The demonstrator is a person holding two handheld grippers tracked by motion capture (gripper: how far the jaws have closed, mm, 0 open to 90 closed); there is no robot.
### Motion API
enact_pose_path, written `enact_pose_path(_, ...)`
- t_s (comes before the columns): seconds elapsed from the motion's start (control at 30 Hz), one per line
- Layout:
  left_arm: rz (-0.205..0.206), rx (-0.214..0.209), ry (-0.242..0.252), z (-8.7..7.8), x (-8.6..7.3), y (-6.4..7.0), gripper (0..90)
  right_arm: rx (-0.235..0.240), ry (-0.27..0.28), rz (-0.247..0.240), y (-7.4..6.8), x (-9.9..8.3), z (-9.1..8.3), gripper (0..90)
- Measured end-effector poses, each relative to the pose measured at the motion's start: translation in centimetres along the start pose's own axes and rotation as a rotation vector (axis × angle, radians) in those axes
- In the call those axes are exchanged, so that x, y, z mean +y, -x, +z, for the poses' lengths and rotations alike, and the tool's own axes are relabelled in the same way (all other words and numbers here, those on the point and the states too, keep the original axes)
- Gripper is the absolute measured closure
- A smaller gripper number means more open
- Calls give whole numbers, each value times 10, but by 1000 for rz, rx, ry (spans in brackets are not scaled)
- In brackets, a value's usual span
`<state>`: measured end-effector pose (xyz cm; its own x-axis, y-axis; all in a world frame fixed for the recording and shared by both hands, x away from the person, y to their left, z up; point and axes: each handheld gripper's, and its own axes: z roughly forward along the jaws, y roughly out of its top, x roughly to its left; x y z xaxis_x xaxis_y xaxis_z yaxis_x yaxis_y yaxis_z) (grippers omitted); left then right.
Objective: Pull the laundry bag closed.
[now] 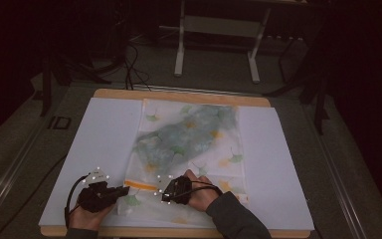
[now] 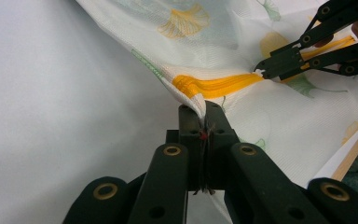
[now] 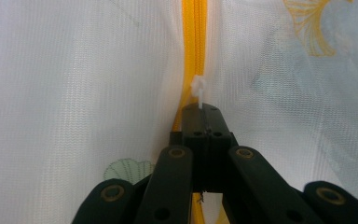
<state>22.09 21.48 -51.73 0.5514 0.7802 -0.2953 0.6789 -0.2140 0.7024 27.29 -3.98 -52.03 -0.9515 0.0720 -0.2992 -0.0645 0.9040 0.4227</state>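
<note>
A white mesh bag printed with yellow and green leaves lies flat on the table, grey-green contents showing through it. An orange zipper runs along its near end. My left gripper is shut on the bag's corner fabric at the zipper's left end. My right gripper is shut on the white zipper pull, with the orange zipper running straight ahead of its jaws. In the left gripper view the right gripper meets the orange zipper from the right.
A white sheet covers the wooden table, whose near edge lies just below the hands. A white-legged stand stands on the floor beyond the table's far edge. Dark cables trail on the floor at the back left.
</note>
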Motion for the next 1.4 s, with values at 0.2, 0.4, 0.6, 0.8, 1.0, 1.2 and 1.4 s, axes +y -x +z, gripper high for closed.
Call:
enact_pose_path(0.2, 0, 1, -1, 0, 0, 0, 884, -2, -5, 11, 1, -5, -3, 900)
enact_pose_path(0.4, -2, 0, -1, 0, 0, 0, 884, -9, -14, 4, 0, -9, -5, 900)
enact_pose_path(0.6, -3, 0, -1, 0, 0, 0, 884, -11, -24, 6, 0, -14, -8, 900)
enact_pose_path(0.8, -3, -1, -3, 0, 0, 0, 884, -18, -25, 15, 1, -21, -11, 900)
enact_pose_path(1.0, 0, 0, -2, -1, -1, -1, 884, -25, -38, 7, 1, -25, -14, 900)
enact_pose_path(1.2, -5, 0, -1, -1, -1, -1, 884, -30, -47, 12, 1, -31, -17, 900)
enact_pose_path(1.4, -1, 2, -4, -2, -1, -1, 884, -33, -53, 18, 1, -35, -19, 900)
